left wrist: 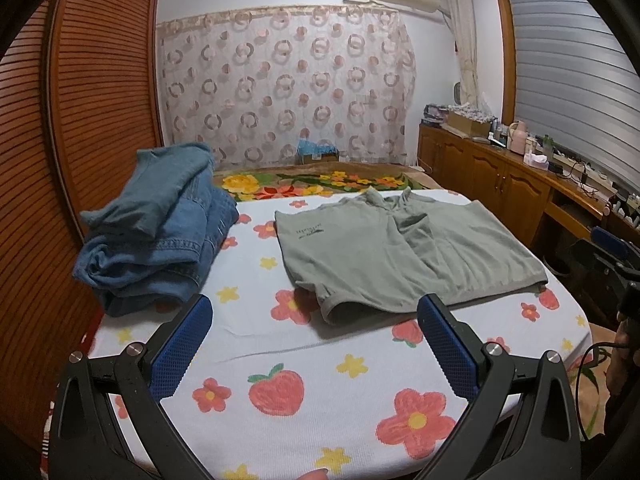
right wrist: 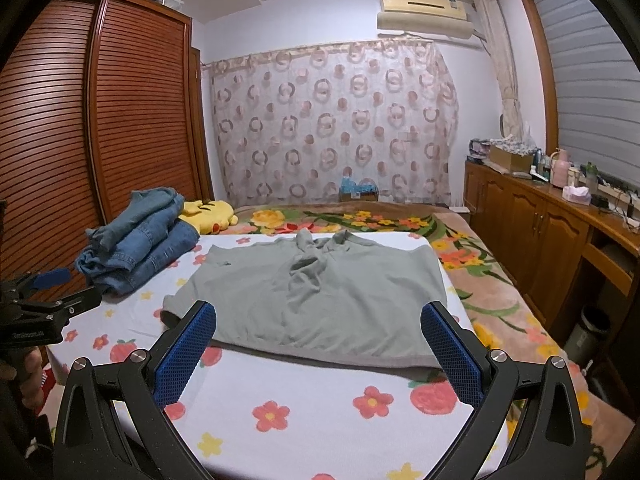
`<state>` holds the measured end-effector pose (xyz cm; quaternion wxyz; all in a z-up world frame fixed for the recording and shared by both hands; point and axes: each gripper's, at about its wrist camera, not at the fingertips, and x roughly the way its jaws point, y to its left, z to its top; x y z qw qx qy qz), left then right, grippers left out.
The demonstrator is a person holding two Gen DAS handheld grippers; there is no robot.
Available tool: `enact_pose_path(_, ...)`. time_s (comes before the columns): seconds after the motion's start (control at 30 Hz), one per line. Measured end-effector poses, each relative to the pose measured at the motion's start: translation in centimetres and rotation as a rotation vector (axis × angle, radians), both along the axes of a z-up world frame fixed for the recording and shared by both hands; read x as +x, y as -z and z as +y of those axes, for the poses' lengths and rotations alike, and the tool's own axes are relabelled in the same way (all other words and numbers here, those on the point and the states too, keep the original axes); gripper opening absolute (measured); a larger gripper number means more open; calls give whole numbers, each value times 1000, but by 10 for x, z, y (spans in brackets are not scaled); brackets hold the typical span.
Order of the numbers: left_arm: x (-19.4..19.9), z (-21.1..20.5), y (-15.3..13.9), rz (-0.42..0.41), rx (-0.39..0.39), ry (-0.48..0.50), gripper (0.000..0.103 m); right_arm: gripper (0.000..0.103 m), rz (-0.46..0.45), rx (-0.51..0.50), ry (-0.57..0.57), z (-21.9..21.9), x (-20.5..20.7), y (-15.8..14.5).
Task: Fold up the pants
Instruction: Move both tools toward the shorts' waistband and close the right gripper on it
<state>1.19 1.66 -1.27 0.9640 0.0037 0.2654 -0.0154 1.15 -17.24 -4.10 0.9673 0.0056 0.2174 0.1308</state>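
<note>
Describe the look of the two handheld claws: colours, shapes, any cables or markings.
Both match. The left claw and right claw have matte black angular frames with silver round bolt heads at the pivots, and flat blue finger pads with a fine dotted grip texture. Small pale lettering, too small to read, marks the left claw's body in the right wrist view. A thin black cable loops by the right one.

1 gray shorts [left wrist: 404, 248], 1 denim pile [left wrist: 160, 224], 1 yellow plush [right wrist: 208, 213], 2 tools: left [left wrist: 316, 316], right [right wrist: 320, 320].
</note>
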Motion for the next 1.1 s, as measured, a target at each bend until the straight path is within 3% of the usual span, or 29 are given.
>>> enact_pose_path(0.43,21,1,39,94,14,45,102,100,54,-28,5,-4,12,7)
enact_pose_path(0.87,45,-4,56,162,39,120,102,94,125,-63,8,-14,21,15)
enact_pose_path(1.1,61,3,57,185,30,147,91,88,161,-80,33,-26,25,13)
